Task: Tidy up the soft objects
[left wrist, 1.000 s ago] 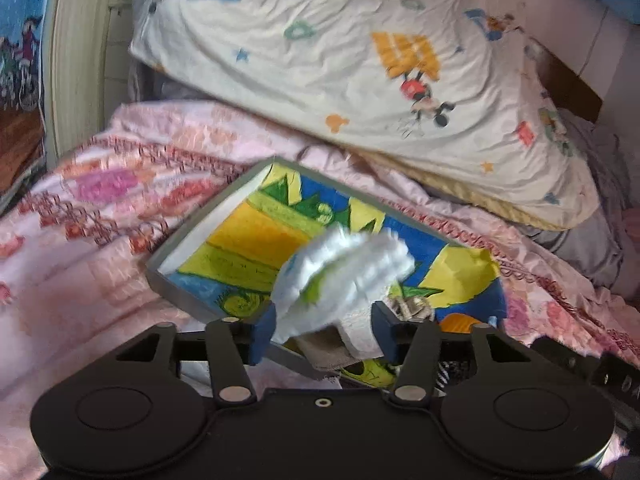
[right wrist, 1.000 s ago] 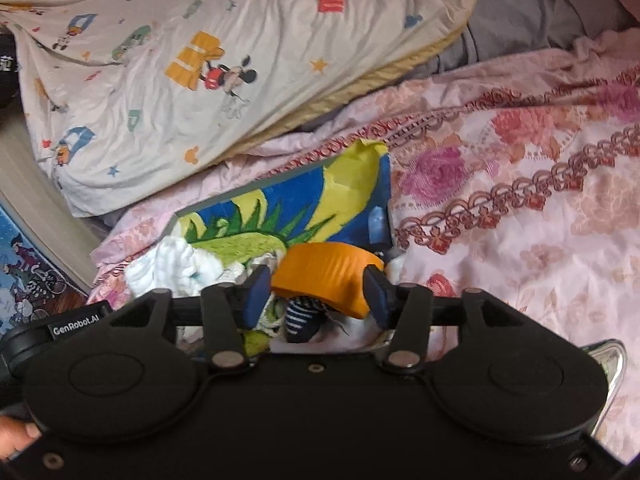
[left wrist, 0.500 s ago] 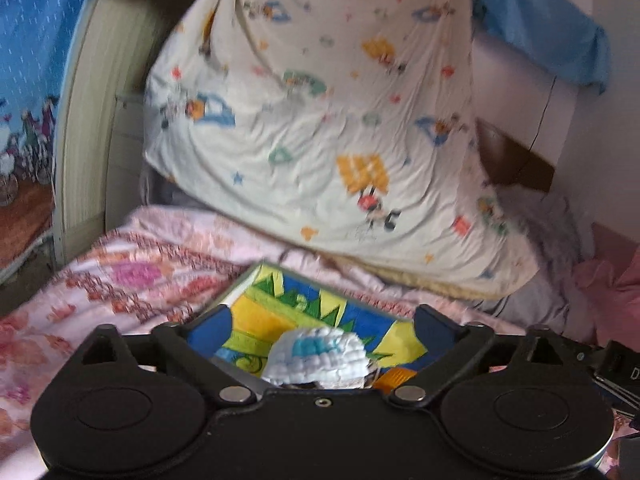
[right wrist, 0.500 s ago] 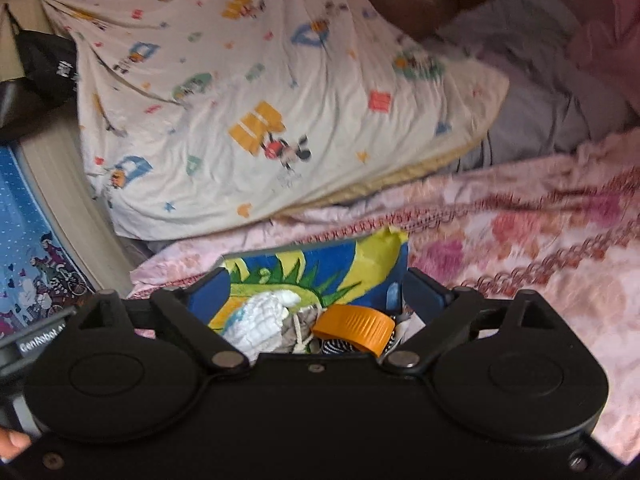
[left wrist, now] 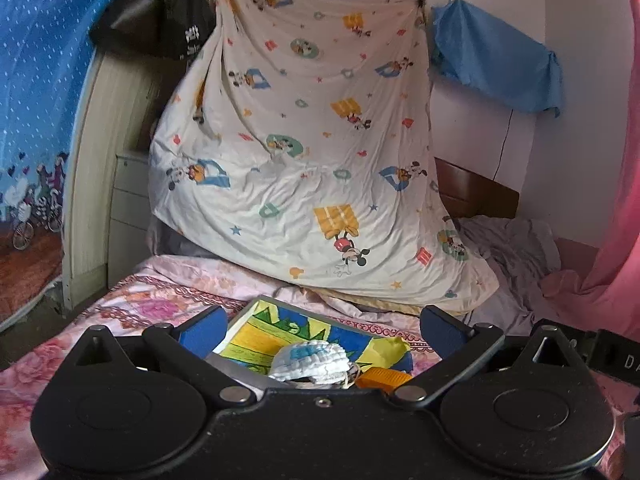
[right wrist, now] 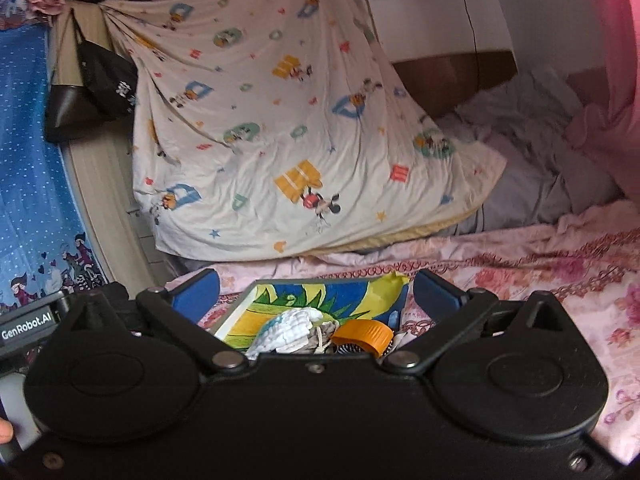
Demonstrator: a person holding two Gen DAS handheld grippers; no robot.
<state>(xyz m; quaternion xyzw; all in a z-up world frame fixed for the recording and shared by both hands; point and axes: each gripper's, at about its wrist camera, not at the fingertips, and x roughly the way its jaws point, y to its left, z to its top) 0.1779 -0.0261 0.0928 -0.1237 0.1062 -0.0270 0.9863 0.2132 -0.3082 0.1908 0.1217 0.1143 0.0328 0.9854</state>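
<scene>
A flat box with a bright yellow, green and blue lining (left wrist: 280,330) (right wrist: 320,300) lies on the pink floral bedspread (left wrist: 160,300) (right wrist: 540,280). In it lie a white ribbed soft piece (left wrist: 308,360) (right wrist: 286,330) and an orange ribbed piece (left wrist: 382,378) (right wrist: 362,334) over striped fabric. My left gripper (left wrist: 320,324) is open and empty, held above and behind the box. My right gripper (right wrist: 316,292) is open and empty, likewise pulled back from the box.
A large cartoon-print cloth bundle (left wrist: 304,160) (right wrist: 280,140) hangs behind the box. A grey sheet (left wrist: 516,248) and pink curtain (left wrist: 616,200) are to the right. A blue curtain (left wrist: 36,100) and a black bag (left wrist: 180,12) are at the left.
Both grippers opened and let go: the left released the white piece, the right the orange piece, into the box. Both then drew back and tilted upward.
</scene>
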